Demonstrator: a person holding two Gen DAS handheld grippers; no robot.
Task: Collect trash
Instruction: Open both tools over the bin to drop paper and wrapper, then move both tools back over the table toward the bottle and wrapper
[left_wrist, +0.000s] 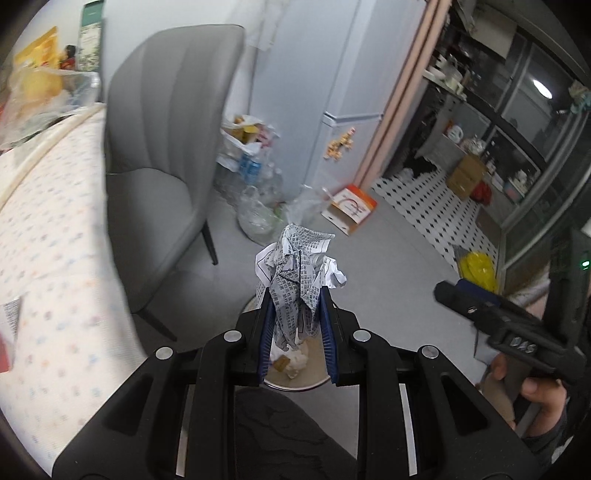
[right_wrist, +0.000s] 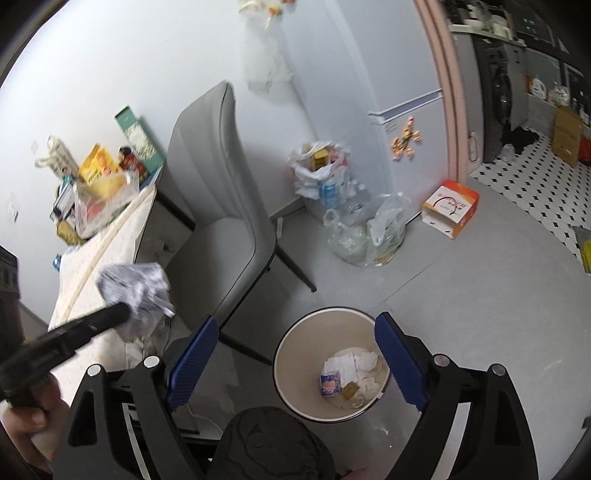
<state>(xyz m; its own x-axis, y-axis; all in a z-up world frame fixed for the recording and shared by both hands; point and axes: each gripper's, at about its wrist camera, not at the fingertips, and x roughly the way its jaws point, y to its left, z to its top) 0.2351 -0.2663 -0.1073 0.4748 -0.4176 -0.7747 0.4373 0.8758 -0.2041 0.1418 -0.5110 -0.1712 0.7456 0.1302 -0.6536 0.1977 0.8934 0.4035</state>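
My left gripper (left_wrist: 295, 299) is shut on a crumpled printed paper (left_wrist: 299, 273) and holds it in the air over a round white trash bin (left_wrist: 314, 382) on the floor. The paper also shows, blurred, at the left of the right wrist view (right_wrist: 135, 295), held by the left gripper (right_wrist: 122, 314). My right gripper (right_wrist: 295, 354) is open and empty above the trash bin (right_wrist: 291, 354), which holds tissues and small wrappers. The right gripper shows at the right of the left wrist view (left_wrist: 448, 291).
A grey chair (right_wrist: 221, 206) stands beside a table with a patterned cloth (left_wrist: 48, 240) and clutter on it. Plastic bags of bottles (right_wrist: 369, 236), an orange and white box (right_wrist: 450, 210) and a white fridge (right_wrist: 388, 92) stand beyond. A doorway with tiled floor (right_wrist: 535, 184) opens at right.
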